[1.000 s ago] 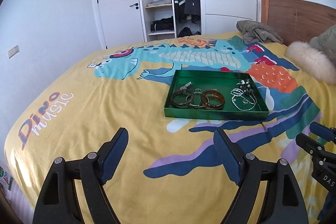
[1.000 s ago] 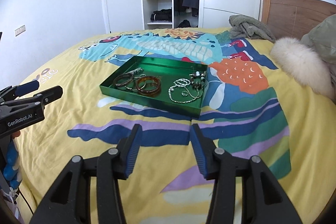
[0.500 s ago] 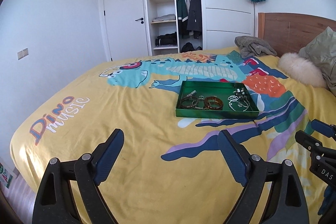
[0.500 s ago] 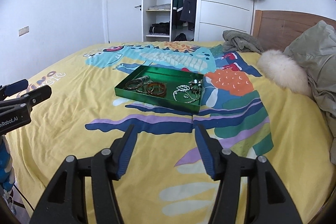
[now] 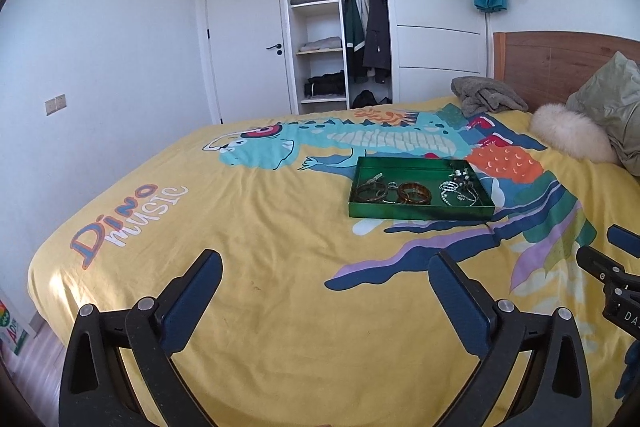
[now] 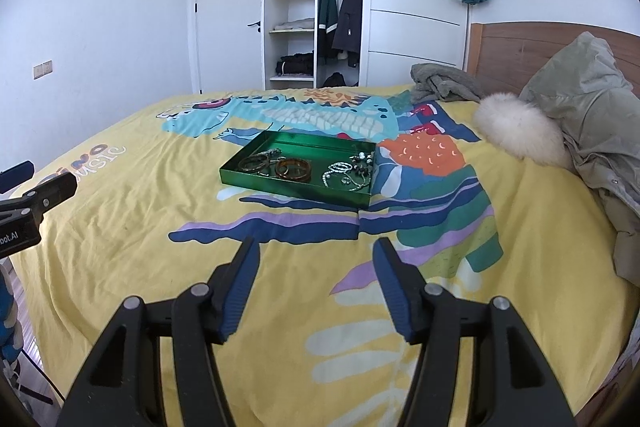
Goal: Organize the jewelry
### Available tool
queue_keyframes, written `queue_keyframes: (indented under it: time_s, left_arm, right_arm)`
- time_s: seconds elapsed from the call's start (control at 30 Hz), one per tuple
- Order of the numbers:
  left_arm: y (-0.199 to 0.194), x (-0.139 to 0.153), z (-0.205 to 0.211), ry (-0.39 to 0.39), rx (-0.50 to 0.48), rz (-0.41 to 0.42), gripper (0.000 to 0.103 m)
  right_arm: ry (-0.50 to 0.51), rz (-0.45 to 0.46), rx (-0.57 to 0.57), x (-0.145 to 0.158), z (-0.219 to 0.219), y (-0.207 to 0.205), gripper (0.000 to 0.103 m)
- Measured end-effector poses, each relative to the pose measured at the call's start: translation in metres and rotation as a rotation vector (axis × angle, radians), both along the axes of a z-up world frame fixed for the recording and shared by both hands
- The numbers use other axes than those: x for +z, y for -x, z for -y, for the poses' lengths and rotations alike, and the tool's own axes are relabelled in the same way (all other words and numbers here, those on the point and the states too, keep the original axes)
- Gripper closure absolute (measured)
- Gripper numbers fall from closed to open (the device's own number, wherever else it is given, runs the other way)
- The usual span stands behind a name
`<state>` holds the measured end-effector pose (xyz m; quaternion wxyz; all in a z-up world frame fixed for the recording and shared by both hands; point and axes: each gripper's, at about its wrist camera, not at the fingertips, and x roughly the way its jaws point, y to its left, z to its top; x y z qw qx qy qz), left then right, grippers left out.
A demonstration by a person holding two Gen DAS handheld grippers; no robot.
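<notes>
Both of our hand-held grippers hover over the near part of the bed, well short of the jewelry: our left gripper [image 5: 326,269] has its blue-padded jaws spread wide with nothing between them, and our right gripper [image 6: 316,259] is likewise parted and empty. Farther up the yellow dinosaur-print bedspread [image 5: 248,227] sits a shallow rectangular green metal tray [image 6: 280,187]. Inside it lie a dark bangle [image 6: 253,163] and an amber-brown bangle [image 6: 293,169] toward one end, and a loose cluster of silver beaded chains and small pieces [image 6: 347,173] toward the other. We judge this fits either sorting about to start or jewelry already gathered in the tray. Any further handling calls for a careful, narrow pinch on thin, tangle-prone pieces.
</notes>
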<state>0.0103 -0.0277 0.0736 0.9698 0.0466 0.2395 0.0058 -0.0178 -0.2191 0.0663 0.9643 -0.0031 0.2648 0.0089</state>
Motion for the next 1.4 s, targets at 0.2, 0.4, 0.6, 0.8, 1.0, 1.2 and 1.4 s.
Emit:
queue_keyframes:
  time_s: [0.2, 0.4, 0.6, 0.8, 1.0, 1.2, 1.4]
  left_arm:
    - [0.013, -0.002, -0.003, -0.015, 0.002, 0.009, 0.0]
    - [0.018, -0.005, -0.01, -0.01, 0.01, 0.009, 0.0]
    - [0.02, -0.01, -0.016, -0.01, 0.019, 0.001, 0.0]
    - [0.019, -0.017, -0.02, -0.009, 0.022, -0.014, 0.0]
    - [0.016, -0.025, -0.022, -0.004, 0.019, -0.036, 0.0]
    - [0.011, -0.033, -0.025, 0.003, 0.018, -0.057, 0.0]
    - [0.007, -0.038, -0.029, 0.009, 0.016, -0.071, 0.0]
  right_arm:
    - [-0.009, 0.028, -0.019, -0.004, 0.001, 0.01, 0.029]
    - [0.022, 0.049, -0.034, -0.008, -0.003, 0.018, 0.026]
    - [0.027, 0.054, -0.038, -0.013, -0.005, 0.021, 0.026]
    - [0.028, 0.052, -0.039, -0.014, -0.005, 0.022, 0.026]
    - [0.029, 0.045, -0.046, -0.021, -0.005, 0.021, 0.026]
    - [0.03, 0.033, -0.052, -0.026, -0.004, 0.018, 0.026]
    - [0.036, 0.018, -0.048, -0.032, -0.005, 0.014, 0.026]
